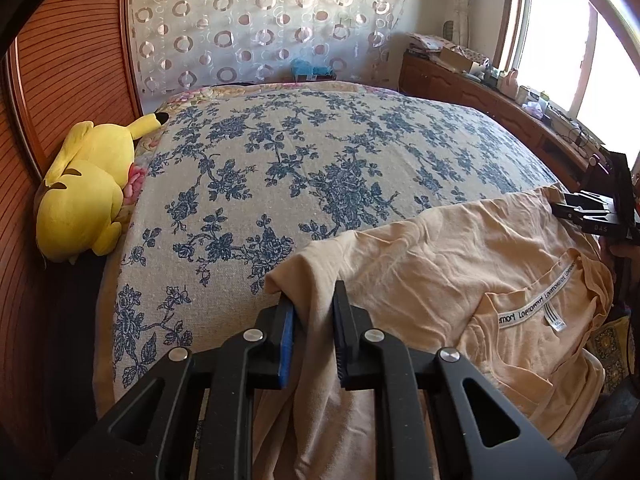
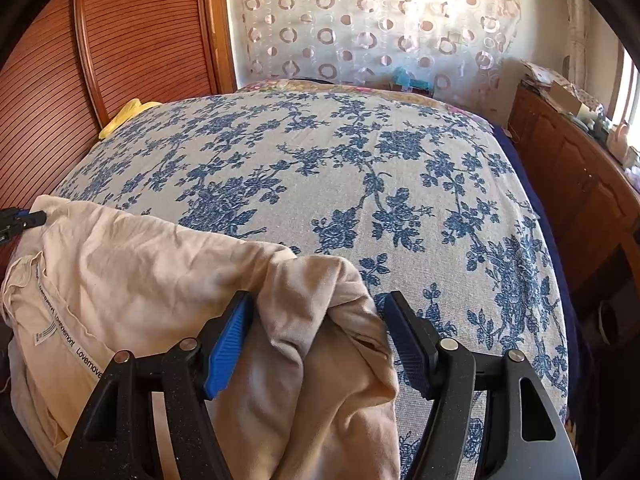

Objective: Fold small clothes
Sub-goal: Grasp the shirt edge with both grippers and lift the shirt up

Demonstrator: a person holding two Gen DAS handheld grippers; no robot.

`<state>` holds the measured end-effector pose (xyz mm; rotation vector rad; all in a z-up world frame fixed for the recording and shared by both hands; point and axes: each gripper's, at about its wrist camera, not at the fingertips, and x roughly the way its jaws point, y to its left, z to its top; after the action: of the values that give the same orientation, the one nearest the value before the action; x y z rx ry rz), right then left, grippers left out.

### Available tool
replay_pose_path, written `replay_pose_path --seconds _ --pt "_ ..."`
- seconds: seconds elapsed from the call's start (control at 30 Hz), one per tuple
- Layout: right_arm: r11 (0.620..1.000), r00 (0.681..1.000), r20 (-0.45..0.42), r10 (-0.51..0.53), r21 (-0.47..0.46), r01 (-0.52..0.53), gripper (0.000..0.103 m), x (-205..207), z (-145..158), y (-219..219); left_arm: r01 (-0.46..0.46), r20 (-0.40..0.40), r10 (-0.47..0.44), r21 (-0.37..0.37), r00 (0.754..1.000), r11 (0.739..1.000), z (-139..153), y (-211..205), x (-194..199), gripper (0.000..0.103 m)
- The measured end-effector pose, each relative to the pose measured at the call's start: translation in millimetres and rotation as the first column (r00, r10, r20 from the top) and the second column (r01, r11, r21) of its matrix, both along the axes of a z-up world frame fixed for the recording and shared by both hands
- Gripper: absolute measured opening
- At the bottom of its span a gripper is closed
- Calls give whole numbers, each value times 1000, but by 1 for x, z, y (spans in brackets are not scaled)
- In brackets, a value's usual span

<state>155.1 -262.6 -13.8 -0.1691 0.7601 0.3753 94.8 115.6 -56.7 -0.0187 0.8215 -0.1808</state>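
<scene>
A yellow plush toy [image 1: 84,192] lay at the far left of the bed [image 1: 280,152], against the ribbed wooden panel [image 1: 72,80]. The peach T-shirt [image 1: 460,264] was spread across the bed's near edge, neck label showing, on the blue-flowered bedspread [image 2: 360,184]. The left gripper [image 1: 314,320] had a fold of the shirt's left side between its nearly closed pads, clenched on the cloth. To the right, the right gripper [image 2: 318,320] stood with its jaws wide around a bunched fold of the shirt's right side; the left pad touched the cloth, the right pad stood clear. A cluttered wooden cabinet [image 1: 480,92] ran under the window [image 1: 560,40] at far right.
</scene>
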Motion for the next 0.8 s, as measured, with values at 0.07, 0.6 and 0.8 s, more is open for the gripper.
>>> replay_pose_path --seconds 0.07,0.6,0.8 --pt "999 999 -1 34 -3 -34 46 -4 1 3 11 4 -11 6 1000 1000 1 -3 -2 16" --pt "977 985 155 74 186 -102 10 -92 72 -26 78 295 -39 -121 955 990 100 -11 -90 14" --pt "965 963 261 63 231 -125 10 -141 118 -51 73 409 4 -172 913 982 140 0 -129 14"
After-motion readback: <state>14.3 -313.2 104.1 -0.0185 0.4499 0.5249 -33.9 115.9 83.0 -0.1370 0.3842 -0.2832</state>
